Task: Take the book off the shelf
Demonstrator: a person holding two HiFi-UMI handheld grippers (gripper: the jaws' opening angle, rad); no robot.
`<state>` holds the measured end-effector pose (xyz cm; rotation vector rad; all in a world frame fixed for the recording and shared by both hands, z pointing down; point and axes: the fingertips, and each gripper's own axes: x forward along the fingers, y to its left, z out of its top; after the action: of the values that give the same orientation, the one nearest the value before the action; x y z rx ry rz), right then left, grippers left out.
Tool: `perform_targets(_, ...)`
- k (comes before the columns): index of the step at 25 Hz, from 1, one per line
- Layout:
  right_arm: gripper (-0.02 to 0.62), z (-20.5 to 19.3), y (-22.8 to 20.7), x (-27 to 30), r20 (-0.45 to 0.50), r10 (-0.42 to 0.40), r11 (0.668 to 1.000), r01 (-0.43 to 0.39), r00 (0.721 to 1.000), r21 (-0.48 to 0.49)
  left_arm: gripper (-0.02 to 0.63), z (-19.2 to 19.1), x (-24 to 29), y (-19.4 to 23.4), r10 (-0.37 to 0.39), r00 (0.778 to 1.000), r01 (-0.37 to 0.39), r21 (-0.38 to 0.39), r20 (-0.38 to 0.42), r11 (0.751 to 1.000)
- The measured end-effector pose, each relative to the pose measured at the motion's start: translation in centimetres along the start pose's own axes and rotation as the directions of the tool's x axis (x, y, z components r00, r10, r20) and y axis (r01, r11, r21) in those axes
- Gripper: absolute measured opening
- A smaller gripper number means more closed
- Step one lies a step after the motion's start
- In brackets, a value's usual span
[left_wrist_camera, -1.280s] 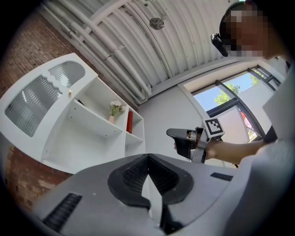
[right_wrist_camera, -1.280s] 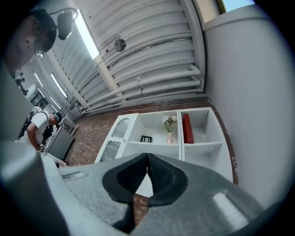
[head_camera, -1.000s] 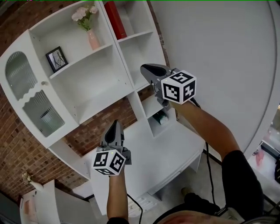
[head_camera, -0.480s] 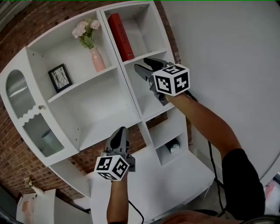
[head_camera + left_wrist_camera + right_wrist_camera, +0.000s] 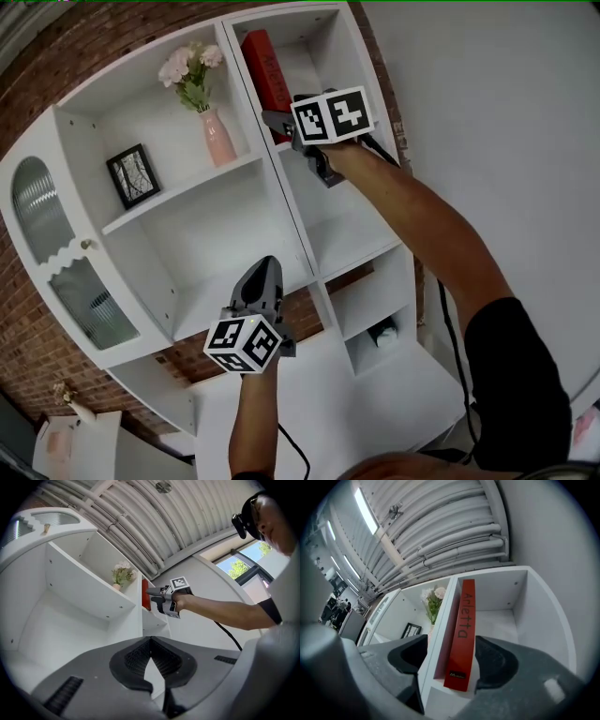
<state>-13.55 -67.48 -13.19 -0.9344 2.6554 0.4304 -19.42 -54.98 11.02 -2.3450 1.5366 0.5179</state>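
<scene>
A red book (image 5: pixel 265 67) stands upright against the left wall of the top right compartment of a white shelf unit (image 5: pixel 281 220). My right gripper (image 5: pixel 278 123) is raised to that compartment's front edge. In the right gripper view its jaws are opening wide; the book's spine (image 5: pixel 461 634) shows between them, a little ahead, and the pads do not touch it. The left jaw sits in front of the divider. My left gripper (image 5: pixel 263 278) hangs low before the middle shelves, shut and empty (image 5: pixel 151 641). From there I see the right gripper (image 5: pixel 152 592) at the book (image 5: pixel 145 603).
A pink vase of flowers (image 5: pixel 217 136) and a small picture frame (image 5: pixel 131 175) stand in the compartment left of the book. A glass cabinet door (image 5: pixel 42 202) is further left. A brick wall (image 5: pixel 216 300) shows behind the unit, and a plain wall (image 5: pixel 487 112) at the right.
My right gripper has risen from the lower shelves to the top right compartment, and its jaws have opened. The left gripper has stayed low and shut. My view has tilted upward.
</scene>
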Motion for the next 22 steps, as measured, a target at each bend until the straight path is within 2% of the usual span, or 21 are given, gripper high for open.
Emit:
perform_targets(4, 0.305, -0.6, -1.3, 2.1, -0.077, -0.061, 0.998, 0.061, 0.995, -0.002, -0.002, 0.0, 0.4, 0.3, -0.023, 1.0, 0.023, -0.002, 0.005, 1.0)
perform_targets(7, 0.286, -1.1, -2.5, 2.6, -0.093, -0.099, 0.995, 0.1, 0.991, 0.009, -0.002, -0.3, 0.2, 0.8, -0.03, 1.0, 0.03, 0.01, 0.002, 1.0)
perform_targets(12, 0.271, -1.8, -3.1, 3.9, -0.133, -0.091, 0.996, 0.093, 0.987, 0.009, -0.002, -1.0, -0.1, 1.8, -0.02, 1.0, 0.02, 0.009, -0.01, 1.0)
perform_targets(15, 0.195, -2.2, -3.3, 4.5, -0.175, -0.093, 0.996, 0.092, 0.98, -0.011, -0.002, -1.1, -0.2, 2.2, -0.014, 1.0, 0.014, 0.021, -0.012, 1.0)
perform_targets(19, 0.19, -2.4, -3.6, 4.8, -0.219, -0.09, 0.996, 0.092, 0.972, -0.001, -0.002, -1.2, -0.3, 2.7, -0.004, 1.0, 0.005, 0.032, -0.015, 0.999)
perform_targets(22, 0.18, -2.4, -3.7, 4.4, -0.214, -0.097, 0.995, 0.1, 0.972, 0.006, -0.002, -1.3, -0.4, 2.6, -0.008, 1.0, 0.008, 0.035, -0.015, 0.999)
